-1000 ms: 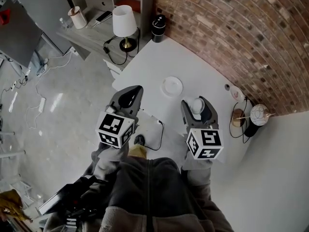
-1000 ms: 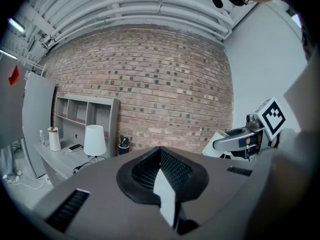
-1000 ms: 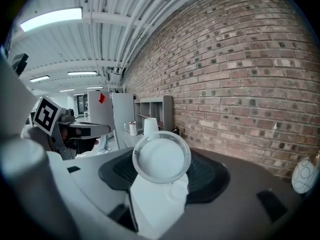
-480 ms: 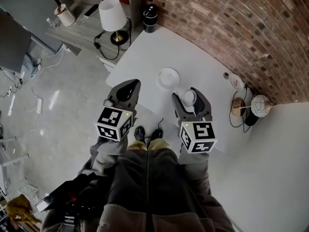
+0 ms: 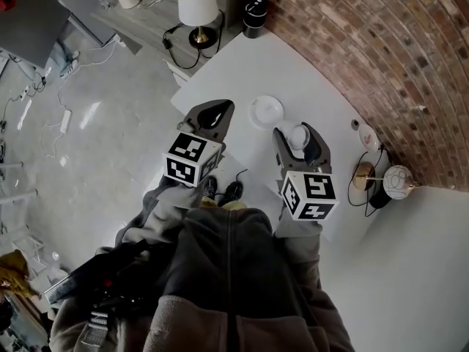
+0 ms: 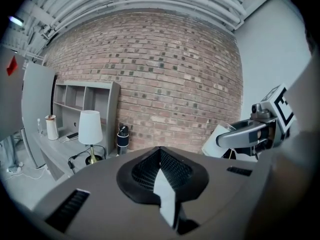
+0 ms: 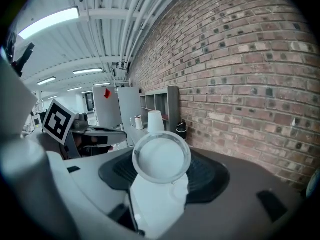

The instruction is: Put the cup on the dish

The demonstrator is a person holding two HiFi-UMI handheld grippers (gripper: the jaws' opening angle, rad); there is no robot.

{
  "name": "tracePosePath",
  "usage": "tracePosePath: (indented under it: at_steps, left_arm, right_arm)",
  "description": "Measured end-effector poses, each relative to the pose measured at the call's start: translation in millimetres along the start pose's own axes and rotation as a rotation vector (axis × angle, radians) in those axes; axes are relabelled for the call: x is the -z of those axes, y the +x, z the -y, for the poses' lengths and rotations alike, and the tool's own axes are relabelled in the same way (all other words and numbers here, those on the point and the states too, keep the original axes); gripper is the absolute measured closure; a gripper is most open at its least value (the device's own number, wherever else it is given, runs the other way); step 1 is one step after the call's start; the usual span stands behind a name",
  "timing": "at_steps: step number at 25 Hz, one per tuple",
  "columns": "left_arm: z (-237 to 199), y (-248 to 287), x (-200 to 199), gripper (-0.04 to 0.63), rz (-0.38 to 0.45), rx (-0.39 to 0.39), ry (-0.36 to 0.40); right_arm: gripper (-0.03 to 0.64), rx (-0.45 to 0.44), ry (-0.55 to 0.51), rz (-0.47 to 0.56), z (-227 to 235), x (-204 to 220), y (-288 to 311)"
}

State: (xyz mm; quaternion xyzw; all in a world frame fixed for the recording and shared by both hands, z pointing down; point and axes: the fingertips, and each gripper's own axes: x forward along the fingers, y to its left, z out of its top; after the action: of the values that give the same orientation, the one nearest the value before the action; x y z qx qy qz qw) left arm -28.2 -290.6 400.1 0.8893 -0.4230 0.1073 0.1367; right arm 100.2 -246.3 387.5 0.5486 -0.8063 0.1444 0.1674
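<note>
A white cup (image 5: 300,139) sits upright between the jaws of my right gripper (image 5: 297,130), which is shut on it above the white table (image 5: 293,72). In the right gripper view the cup's round mouth (image 7: 161,158) faces up. The white dish (image 5: 266,111) lies on the table just ahead and to the left of the cup, apart from it. My left gripper (image 5: 218,107) hovers over the table's left edge, left of the dish. Its jaws are shut, with nothing between them (image 6: 160,151).
A black bottle (image 5: 255,15) stands at the table's far corner by the brick wall (image 5: 381,42). A white-shaded lamp (image 5: 198,2) stands on a low shelf beyond. A round globe lamp (image 5: 396,178) and a small dish (image 5: 366,138) are at the right. A black cable (image 5: 240,174) trails near the front edge.
Both grippers have moved forward over the table. The left one has come nearer to the dish. The cup stays held in the right gripper.
</note>
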Motion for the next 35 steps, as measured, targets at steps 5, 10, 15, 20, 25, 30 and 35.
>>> tracePosePath:
  at_steps: [5,10,15,20,25,30,35]
  left_arm:
    - [-4.8,8.9,37.6,0.591,-0.070,-0.030,-0.038]
    - [-17.4,12.4,76.6,0.591,-0.147,-0.054,-0.072]
    - [-23.6,16.0,113.9,0.591,-0.214,-0.071,-0.101]
    - [-25.6,22.9,138.1,0.591,-0.263,-0.074,-0.121]
    - [-28.1,24.9,164.4,0.592,-0.304,-0.077,-0.147]
    - [-33.4,27.7,189.7,0.592,-0.344,-0.082,-0.174]
    - [-40.9,26.3,209.9,0.591,-0.375,-0.086,-0.199]
  right_arm:
    - [0.350,-0.028,0.047,-0.056,12.5,30.5,19.3]
    - [0.351,-0.038,0.076,-0.116,16.3,66.1,41.4]
    - [0.351,-0.039,0.094,-0.187,24.7,107.3,63.4]
    - [0.350,-0.042,0.103,-0.231,36.0,132.2,80.8]
    - [0.351,-0.047,0.095,-0.274,43.0,155.0,100.3]
    - [0.351,-0.061,0.088,-0.312,47.3,178.2,121.1]
    - [0.351,-0.064,0.077,-0.347,49.5,200.7,142.1]
